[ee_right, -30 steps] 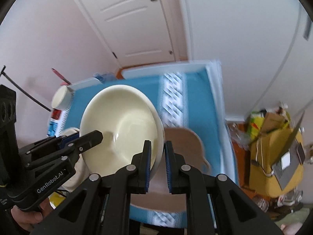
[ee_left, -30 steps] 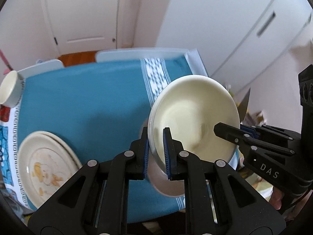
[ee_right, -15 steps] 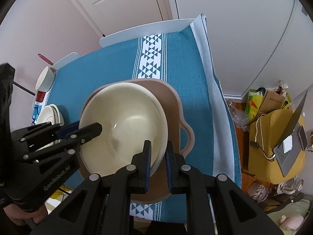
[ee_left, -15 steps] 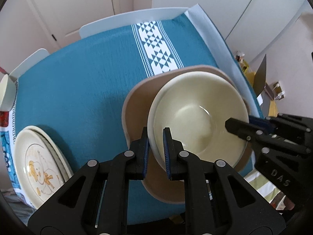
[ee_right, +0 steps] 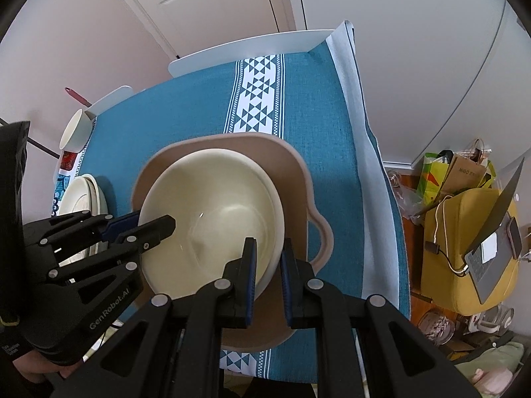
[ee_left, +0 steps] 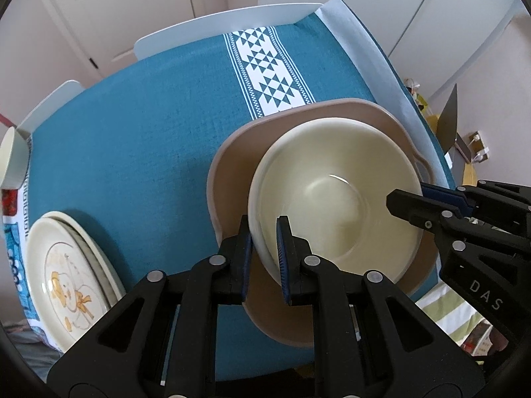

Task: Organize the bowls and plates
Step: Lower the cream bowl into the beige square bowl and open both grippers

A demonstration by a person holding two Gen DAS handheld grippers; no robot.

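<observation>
Two bowls (ee_left: 335, 199), nested, sit in the tray (ee_left: 229, 179); my left gripper (ee_left: 262, 248) and right gripper (ee_right: 268, 267) clamp their rim. Plates (ee_left: 63, 282) at 8 o'clock and the cup (ee_left: 11, 159) remain unsorted.

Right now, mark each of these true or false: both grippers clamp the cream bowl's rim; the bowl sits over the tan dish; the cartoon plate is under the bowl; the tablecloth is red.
1. Both the left gripper and right gripper clamp the rim of the cream bowl: true.
2. The bowl sits over the tan dish: true.
3. The cartoon plate is under the bowl: false, it lies apart, by the table's edge.
4. The tablecloth is red: false, it is teal.
</observation>
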